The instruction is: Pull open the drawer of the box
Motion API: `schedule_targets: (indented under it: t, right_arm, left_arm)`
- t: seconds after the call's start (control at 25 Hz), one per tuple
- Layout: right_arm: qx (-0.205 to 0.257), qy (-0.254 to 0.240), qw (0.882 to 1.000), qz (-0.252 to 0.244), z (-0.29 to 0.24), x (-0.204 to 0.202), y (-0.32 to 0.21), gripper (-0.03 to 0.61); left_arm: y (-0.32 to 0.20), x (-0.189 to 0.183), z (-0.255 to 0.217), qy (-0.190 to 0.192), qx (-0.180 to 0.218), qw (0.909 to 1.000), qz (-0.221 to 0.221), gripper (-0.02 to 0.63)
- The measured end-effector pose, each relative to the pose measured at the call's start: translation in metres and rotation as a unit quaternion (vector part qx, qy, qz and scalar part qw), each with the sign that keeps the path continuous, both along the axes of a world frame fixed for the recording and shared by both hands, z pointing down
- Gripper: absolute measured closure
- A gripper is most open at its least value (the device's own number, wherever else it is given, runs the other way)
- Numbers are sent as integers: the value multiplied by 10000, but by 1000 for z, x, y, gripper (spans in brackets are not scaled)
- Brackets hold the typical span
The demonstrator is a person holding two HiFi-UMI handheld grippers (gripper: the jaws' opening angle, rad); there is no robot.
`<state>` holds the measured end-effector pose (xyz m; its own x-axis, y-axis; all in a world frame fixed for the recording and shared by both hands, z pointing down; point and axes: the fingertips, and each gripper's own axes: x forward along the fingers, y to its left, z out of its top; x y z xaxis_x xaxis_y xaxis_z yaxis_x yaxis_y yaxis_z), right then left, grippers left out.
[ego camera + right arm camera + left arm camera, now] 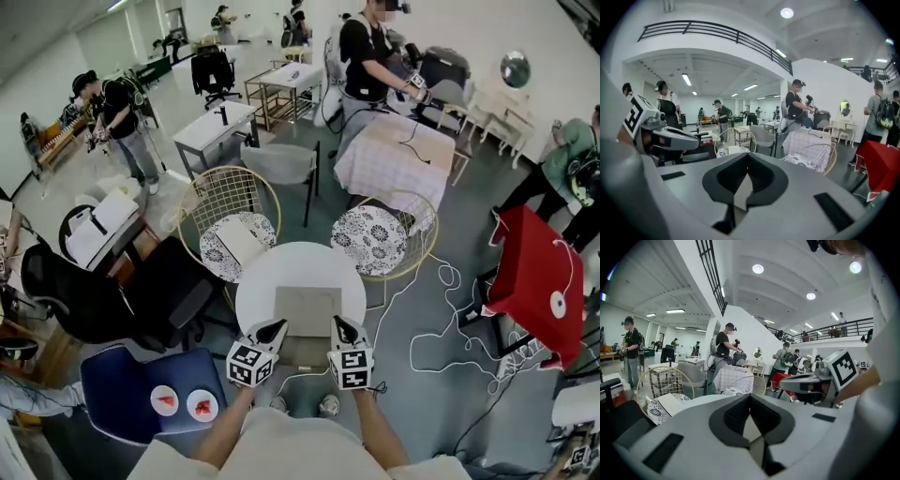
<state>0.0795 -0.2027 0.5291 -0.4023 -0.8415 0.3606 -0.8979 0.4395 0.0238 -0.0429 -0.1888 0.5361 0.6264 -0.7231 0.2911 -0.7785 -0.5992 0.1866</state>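
Here we are at the round white worktop (pixel 255 281), and the beige box (pixel 307 309) sits square in the middle of it, right in front of the person. Both tools are up at the box's near edge. The left gripper (pixel 273 330) is just off the near left corner and the right gripper (pixel 341 327) is just off the near right corner, with the box's front face between them.

Look at the jaws. In the left gripper view, the left gripper (pixel 749 398) has its dark tips pressed together, and only a sliver of pale beige shows through the gap below them. The right gripper (pixel 748 156) looks the same in its own view, with its tips meeting and nothing pinched that I can make out. So both are clenched and neither has hold of a handle.

How far along are we? By my reading, we're right at the start. From above I can't pick out a drawer front standing proud of the box, nor any pull on it, so I'd judge the drawer not yet drawn. A jaw has yet to open and find the drawer's edge or handle, and then comes the pull towards the person. Behind the worktop, two wire chairs (pixel 228 220) wait with patterned cushions.
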Motion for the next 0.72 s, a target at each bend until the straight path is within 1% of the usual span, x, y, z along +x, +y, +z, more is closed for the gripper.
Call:
schedule_targets:
  t: [0.16, 0.44, 0.72]
  right_arm:
    - [94, -80, 9995, -299, -16, 0, 5, 563]
    - [139, -116, 9967, -793, -11, 12, 28, 563]
    - [187, -294, 9950, -936, -11, 18, 70, 563]
  left_arm:
    - [9, 12, -5, 31, 10, 9999, -165, 601]
    - [28, 47, -3, 135, 89, 9993, -339, 603]
    - [62, 70, -1, 170, 53, 9992, -372, 603]
